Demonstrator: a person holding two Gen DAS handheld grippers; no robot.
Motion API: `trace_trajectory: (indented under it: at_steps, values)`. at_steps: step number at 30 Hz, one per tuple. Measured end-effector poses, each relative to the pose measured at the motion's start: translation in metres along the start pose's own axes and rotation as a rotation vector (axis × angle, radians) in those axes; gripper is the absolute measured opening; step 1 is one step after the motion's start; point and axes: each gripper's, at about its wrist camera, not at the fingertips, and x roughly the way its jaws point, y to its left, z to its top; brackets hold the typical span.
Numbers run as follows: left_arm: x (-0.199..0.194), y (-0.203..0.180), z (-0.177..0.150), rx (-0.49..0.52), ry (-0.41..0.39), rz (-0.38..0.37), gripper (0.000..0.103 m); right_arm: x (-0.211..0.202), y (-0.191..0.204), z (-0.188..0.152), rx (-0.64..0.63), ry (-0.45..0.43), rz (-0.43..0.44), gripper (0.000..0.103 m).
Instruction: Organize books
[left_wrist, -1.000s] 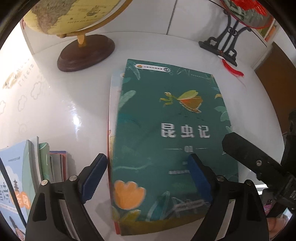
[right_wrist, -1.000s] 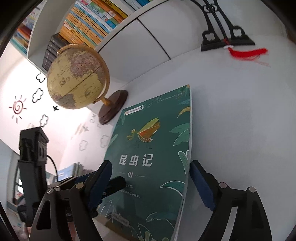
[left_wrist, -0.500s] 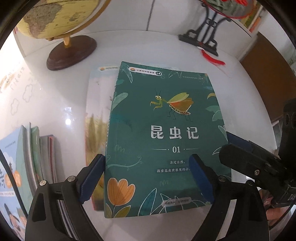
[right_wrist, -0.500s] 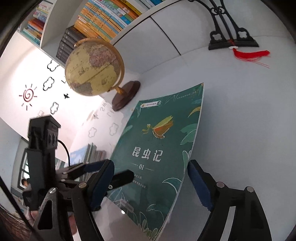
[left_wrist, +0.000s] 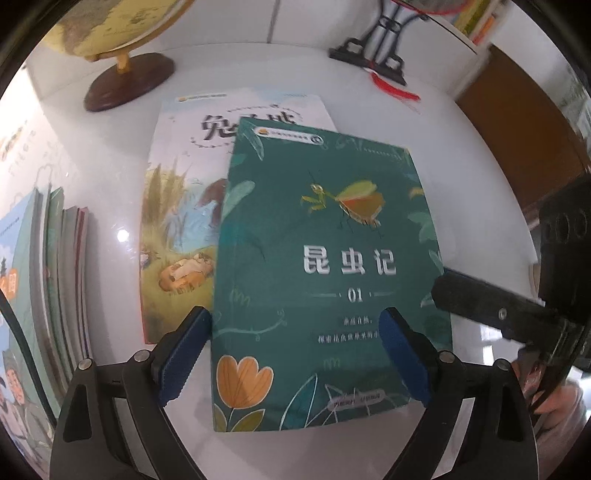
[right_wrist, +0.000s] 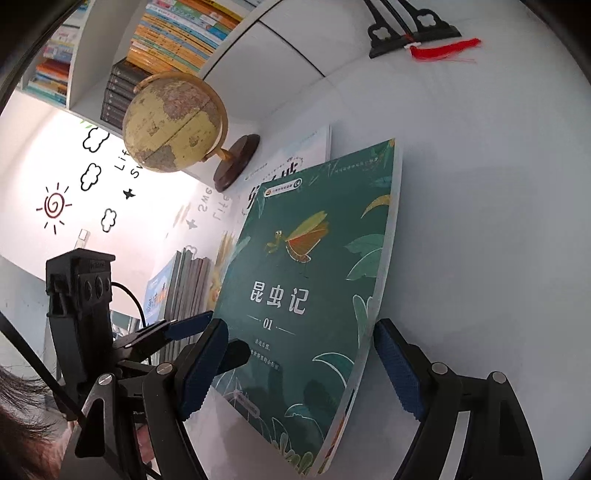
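The left gripper (left_wrist: 295, 354) has just been opening & now gapes wide over the thin green paperback book w/ a bug picture (left_wrist: 325, 273), holding nothing; the right gripper (right_wrist: 303, 365) is open too. The book lies on a pale picture book (left_wrist: 192, 206) on the shiny white table (left_wrist: 461, 155). It's prob. light, bendy & slippy, so pinch a long edge.

a children's reading room: packed bookshelf (right_wrist: 177, 33), globe (right_wrist: 173, 122), cloud-and-sun wall decals (right_wrist: 55, 206), white table (right_wrist: 480, 221)

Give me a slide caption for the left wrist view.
Open left gripper over green insect book lying across a pale picture book.
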Motion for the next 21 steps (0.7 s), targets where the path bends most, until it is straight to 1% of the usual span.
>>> trace_trajectory:
  at_steps: [1,2,3,4,6,7,8,9,10,12,15,16,17,18,19,20,21]
  values:
    - [-0.001,0.002,-0.001,-0.015,-0.006,-0.017,0.100,0.001,0.000,0.001,0.002,-0.001,0.001,0.081]
    - [-0.001,0.003,-0.001,-0.028,-0.009,-0.033,0.102,0.001,0.000,0.001,0.000,-0.003,0.002,0.081]
    - [-0.001,0.003,-0.001,-0.032,-0.009,-0.033,0.102,0.002,0.000,0.002,-0.006,-0.005,0.006,0.081]
    - [0.000,0.001,-0.001,-0.028,-0.001,-0.017,0.102,0.002,0.000,0.003,-0.011,-0.008,0.011,0.081]
    - [0.002,-0.002,-0.003,-0.018,0.030,0.060,0.102,0.003,-0.002,0.005,-0.009,-0.015,0.024,0.081]
    - [0.002,-0.003,-0.005,-0.010,0.042,0.087,0.102,0.004,-0.004,0.007,0.002,-0.018,0.039,0.081]
    - [0.004,-0.003,-0.008,-0.012,0.057,0.086,0.102,0.004,-0.006,0.008,0.012,-0.019,0.049,0.082]
    - [0.007,0.000,-0.010,-0.026,0.077,0.066,0.102,0.006,-0.008,0.010,0.029,-0.018,0.067,0.082]
    - [0.007,0.002,-0.012,-0.045,0.071,0.059,0.102,0.007,-0.009,0.012,0.038,-0.016,0.079,0.082]
    - [0.009,0.007,-0.013,-0.072,0.067,0.064,0.102,0.009,-0.010,0.015,0.035,-0.011,0.094,0.082]
    - [0.009,0.017,-0.012,-0.141,0.034,-0.024,0.101,0.011,-0.008,0.017,0.002,-0.002,0.106,0.083]
    - [0.007,0.022,-0.013,-0.184,0.018,-0.069,0.097,0.012,-0.006,0.017,-0.022,0.007,0.109,0.083]
    - [0.004,0.030,-0.015,-0.248,-0.017,-0.073,0.089,0.013,-0.005,0.017,-0.036,0.015,0.112,0.083]
    - [0.002,0.037,-0.016,-0.284,-0.033,-0.070,0.071,0.014,-0.004,0.017,-0.056,0.024,0.109,0.077]
    - [0.001,0.046,-0.020,-0.328,-0.051,-0.067,0.057,0.013,0.000,0.017,-0.093,0.012,0.061,0.069]
    - [0.001,0.052,-0.023,-0.346,-0.058,-0.068,0.051,0.013,0.003,0.015,-0.131,0.002,-0.002,0.053]
    - [0.000,0.054,-0.024,-0.349,-0.063,-0.061,0.043,0.012,0.006,0.013,-0.176,-0.004,-0.061,0.047]
